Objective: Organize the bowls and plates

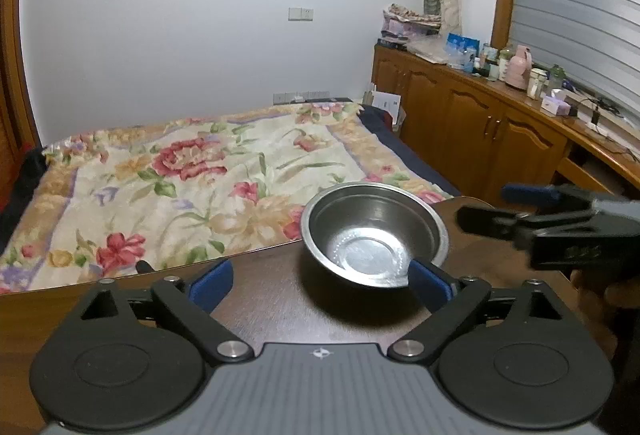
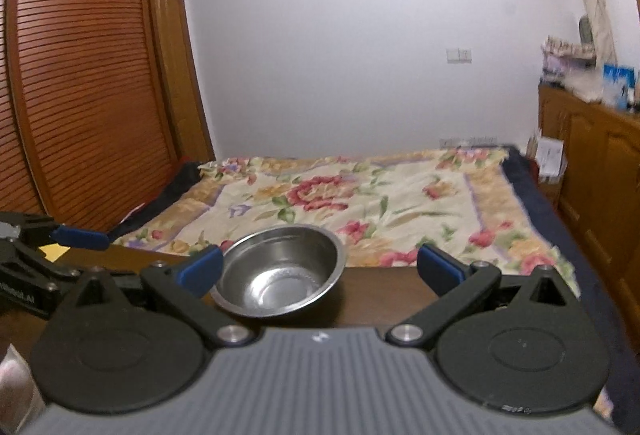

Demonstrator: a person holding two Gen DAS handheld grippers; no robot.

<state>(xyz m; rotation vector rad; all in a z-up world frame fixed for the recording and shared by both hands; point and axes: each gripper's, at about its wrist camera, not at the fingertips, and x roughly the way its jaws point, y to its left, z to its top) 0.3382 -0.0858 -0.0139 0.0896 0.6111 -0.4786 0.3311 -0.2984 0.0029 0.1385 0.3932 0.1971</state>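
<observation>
A small steel bowl (image 1: 374,235) (image 2: 280,271) stands empty on the dark wooden table (image 1: 272,299) close to its far edge. My left gripper (image 1: 320,283) is open; the bowl lies ahead of its right side, and its right blue pad (image 1: 430,285) overlaps the bowl's near rim in the picture. My right gripper (image 2: 320,271) is open too, with its left blue pad (image 2: 200,271) just beside the bowl's left wall. Each gripper shows at the edge of the other's view: the right gripper (image 1: 488,207) and the left gripper (image 2: 80,255). Neither holds anything.
Beyond the table lies a bed with a floral blanket (image 1: 192,171). Wooden cabinets (image 1: 472,123) with several bottles and boxes run along the right wall. A louvred wardrobe door (image 2: 80,75) stands at the left. Something yellow (image 2: 56,253) lies on the table's left.
</observation>
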